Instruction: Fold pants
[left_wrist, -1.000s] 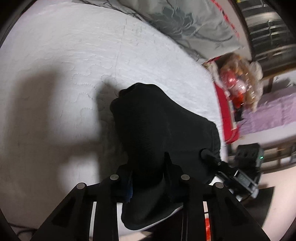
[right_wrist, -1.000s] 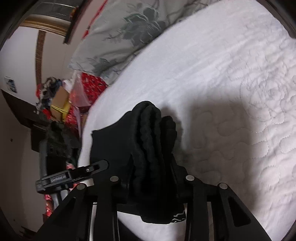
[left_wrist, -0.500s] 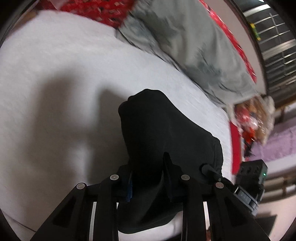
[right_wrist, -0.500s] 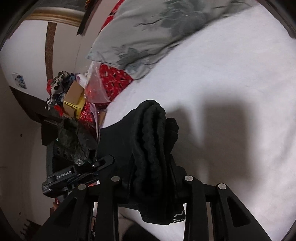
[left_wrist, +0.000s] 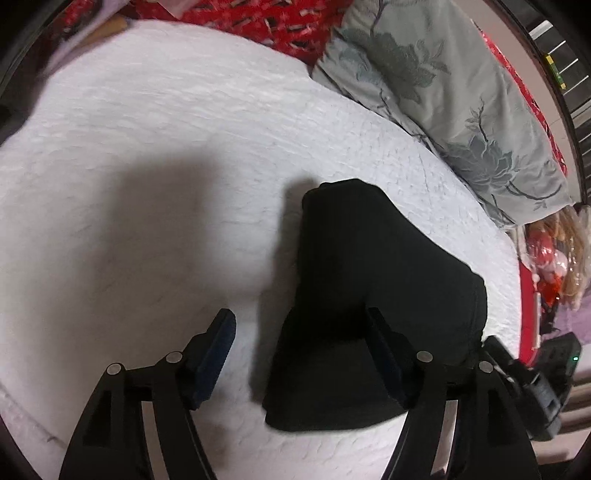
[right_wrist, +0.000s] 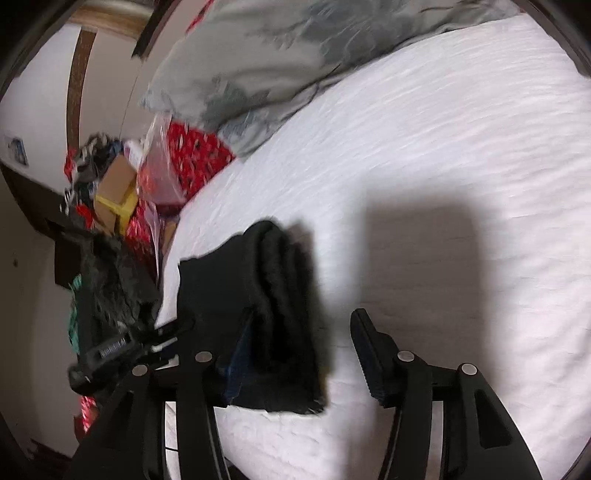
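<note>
White quilted bedding forms the work surface, a bed bounded on the far side by a grey floral pillow and red patterned fabric; beside the bed, clutter with a cardboard box appears in the right wrist view. The black pants lie on the bedding near its edge as a compact, multi-layered bundle, the stacked folded edges visible in the right wrist view. This thick, squared form suggests that the folding is essentially complete and the bundle has been set down where it is to rest.

Left tool: the jaws have just been opening and now stand wide. The left pad is clear of the cloth over bare bedding; the right pad lies against or above the bundle's surface, so the pants are no longer pinched. Right tool: the jaws have likewise just been opening. The left pad remains close beside the stacked edges, possibly touching; the right pad stands apart over the bedding, with a gap between it and the cloth.

Both tools flank opposite ends of the bundle, a placement consistent with carrying it level by two ends and releasing both together so the layers do not slump. A remaining risk, as judged here, is snagging cloth on withdrawal.
</note>
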